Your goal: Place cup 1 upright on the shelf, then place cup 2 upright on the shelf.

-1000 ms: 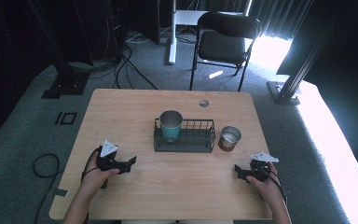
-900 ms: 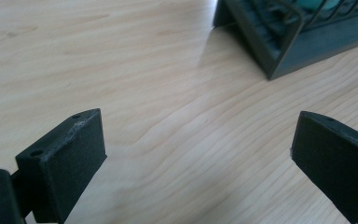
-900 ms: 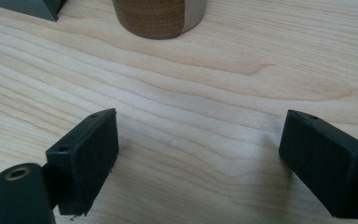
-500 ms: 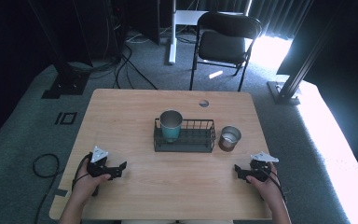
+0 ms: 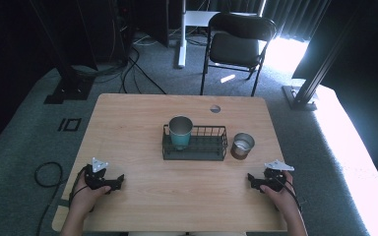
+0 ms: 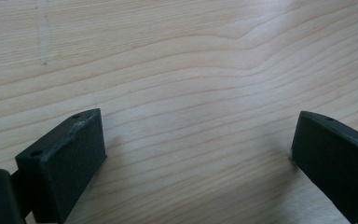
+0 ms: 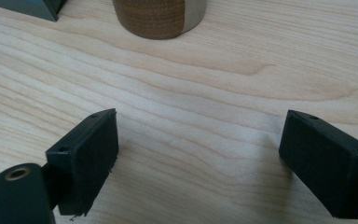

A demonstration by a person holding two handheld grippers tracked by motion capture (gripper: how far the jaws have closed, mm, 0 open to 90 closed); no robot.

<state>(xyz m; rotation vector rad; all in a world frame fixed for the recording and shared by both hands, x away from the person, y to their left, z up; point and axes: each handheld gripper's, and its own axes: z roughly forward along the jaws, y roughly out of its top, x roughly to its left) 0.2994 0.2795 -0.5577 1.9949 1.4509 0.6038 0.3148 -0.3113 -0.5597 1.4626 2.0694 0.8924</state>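
I'm seeing the bench carrying a wire basket at its middle, a teal cup standing upright in the basket's left end. A brown tin is sitting just beside the basket's right end. I'm resting my left gripper and right gripper near the front corners, both with fingers spread over bare wood.

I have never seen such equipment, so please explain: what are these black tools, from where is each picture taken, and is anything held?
A person holds two hand tools: the left gripper and the right gripper. One camera looks down from above; the other two ride on the grippers, showing their black jaws. On the wooden table a teal cup stands in a wire basket, with a brown cup beside it. Both grippers are open and hold nothing.
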